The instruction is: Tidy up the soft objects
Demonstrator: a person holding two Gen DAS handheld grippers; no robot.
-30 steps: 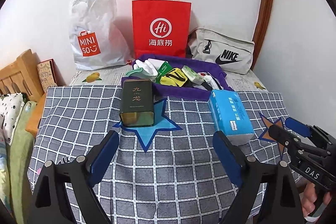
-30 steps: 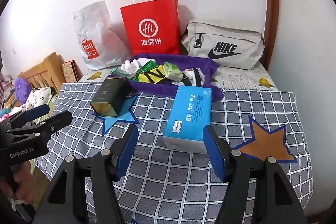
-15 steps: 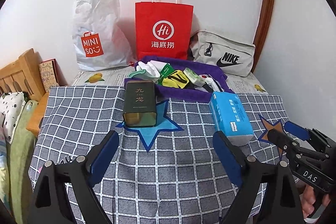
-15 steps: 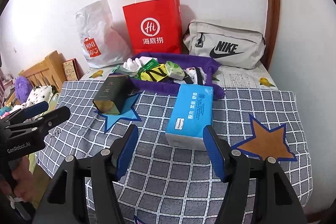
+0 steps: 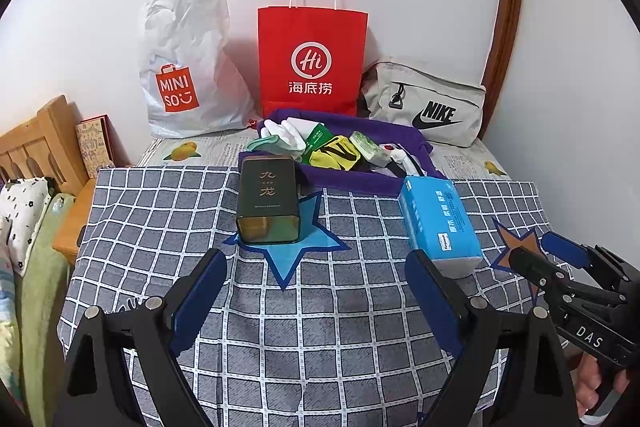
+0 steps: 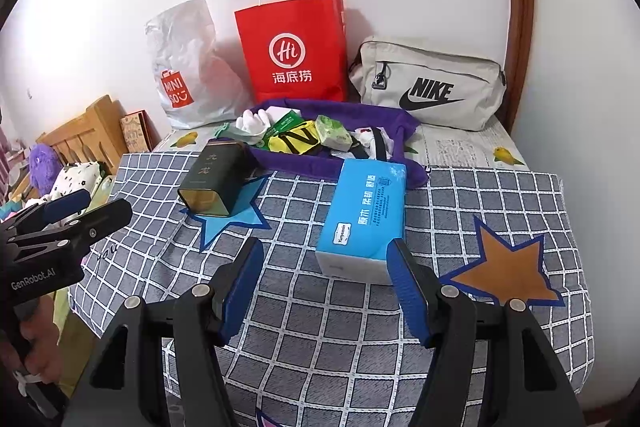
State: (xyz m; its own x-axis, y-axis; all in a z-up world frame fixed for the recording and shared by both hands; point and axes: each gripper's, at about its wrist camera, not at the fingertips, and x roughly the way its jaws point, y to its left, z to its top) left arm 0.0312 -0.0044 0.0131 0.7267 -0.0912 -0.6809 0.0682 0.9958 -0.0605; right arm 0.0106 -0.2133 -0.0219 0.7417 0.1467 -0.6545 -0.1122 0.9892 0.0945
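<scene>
A purple cloth (image 5: 348, 183) (image 6: 360, 119) lies at the back of the checked table and holds several soft items: white socks (image 5: 286, 133) (image 6: 252, 121), a yellow-and-black piece (image 5: 334, 155) (image 6: 296, 141) and a green tissue pack (image 5: 370, 147) (image 6: 334, 131). A blue tissue pack (image 5: 438, 223) (image 6: 364, 211) lies in front of it. My left gripper (image 5: 316, 291) is open and empty above the cloth's front. My right gripper (image 6: 326, 285) is open and empty, just short of the blue pack.
A dark green tea tin (image 5: 268, 203) (image 6: 214, 183) lies on a blue star. A Miniso bag (image 5: 184, 67), a red paper bag (image 5: 312, 63) and a grey Nike pouch (image 5: 424, 103) stand against the wall. A wooden bed frame (image 5: 36, 143) is left.
Both grippers have drawn back slightly and tilted up, so the wall switch shows more in both views. The objects on the table have not moved.
</scene>
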